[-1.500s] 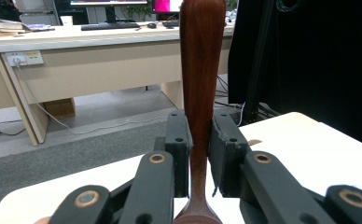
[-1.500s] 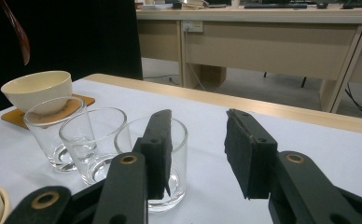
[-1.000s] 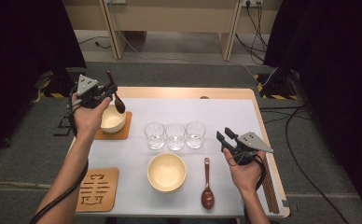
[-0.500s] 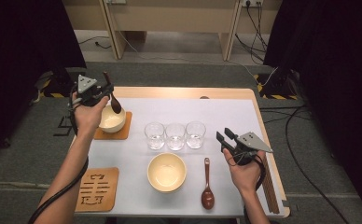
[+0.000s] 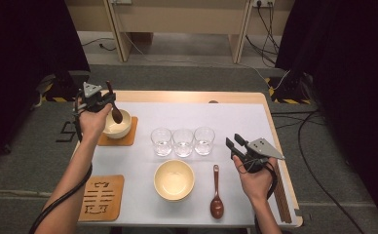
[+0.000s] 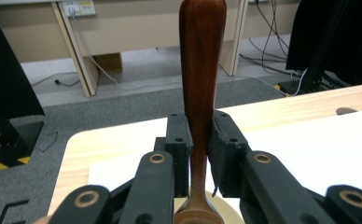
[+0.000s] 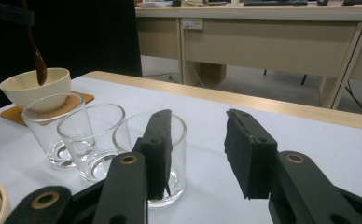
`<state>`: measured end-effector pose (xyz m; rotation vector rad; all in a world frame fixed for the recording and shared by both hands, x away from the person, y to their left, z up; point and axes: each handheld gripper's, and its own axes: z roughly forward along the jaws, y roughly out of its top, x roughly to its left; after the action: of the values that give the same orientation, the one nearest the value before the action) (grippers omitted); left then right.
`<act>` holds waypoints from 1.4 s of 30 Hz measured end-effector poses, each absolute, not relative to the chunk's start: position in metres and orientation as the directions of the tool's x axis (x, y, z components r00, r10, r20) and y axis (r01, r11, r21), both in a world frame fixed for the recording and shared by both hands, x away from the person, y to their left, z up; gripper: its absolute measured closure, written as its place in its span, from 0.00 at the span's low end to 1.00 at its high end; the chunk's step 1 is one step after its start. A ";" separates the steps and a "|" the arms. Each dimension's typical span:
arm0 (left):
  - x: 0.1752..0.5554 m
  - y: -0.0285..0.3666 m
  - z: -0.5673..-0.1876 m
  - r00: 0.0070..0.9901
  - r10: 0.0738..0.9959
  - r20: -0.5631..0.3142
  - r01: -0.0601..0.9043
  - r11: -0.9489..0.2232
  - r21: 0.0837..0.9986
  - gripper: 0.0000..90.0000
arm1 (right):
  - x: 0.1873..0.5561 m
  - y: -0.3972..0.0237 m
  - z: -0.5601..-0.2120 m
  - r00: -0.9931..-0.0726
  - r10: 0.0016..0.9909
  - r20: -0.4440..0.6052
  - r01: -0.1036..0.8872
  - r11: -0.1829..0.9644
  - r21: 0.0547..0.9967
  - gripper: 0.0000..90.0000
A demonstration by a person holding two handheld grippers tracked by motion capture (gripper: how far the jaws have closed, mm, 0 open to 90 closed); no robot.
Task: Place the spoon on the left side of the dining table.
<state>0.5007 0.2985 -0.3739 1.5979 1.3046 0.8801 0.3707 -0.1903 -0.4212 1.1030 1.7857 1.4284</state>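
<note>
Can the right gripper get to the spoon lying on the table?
Probably yes. The right gripper is open and holds nothing, and the spoon lies just beside that hand on the bare table, with nothing between them.

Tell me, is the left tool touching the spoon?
Touching. The left gripper view shows the left tool with both pads pressed against the spoon handle.

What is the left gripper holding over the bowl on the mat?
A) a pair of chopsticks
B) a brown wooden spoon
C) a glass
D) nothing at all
B: the left gripper has its jaws clamped on the handle of a brown wooden spoon, whose scoop end hangs down at the cream bowl on the wooden coaster.
</note>
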 end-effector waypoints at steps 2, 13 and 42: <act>0.501 0.300 -0.376 0.198 0.980 -0.002 0.374 -0.074 0.924 0.87 | 0.371 -0.190 -0.421 -0.480 0.876 0.049 0.239 0.077 0.968 0.68; 0.509 0.307 -0.392 0.183 0.983 -0.016 0.440 -0.067 0.896 0.87 | 0.371 -0.189 -0.422 -0.483 0.874 0.047 0.242 0.082 0.967 0.68; 0.551 0.307 -0.421 0.008 0.996 -0.087 0.555 0.069 0.829 0.86 | 0.372 -0.190 -0.423 -0.485 0.873 0.053 0.243 0.076 0.967 0.68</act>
<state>0.5510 0.3068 -0.4214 1.5724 1.6354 0.7853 0.3721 -0.1902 -0.4230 1.1050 1.7931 1.4347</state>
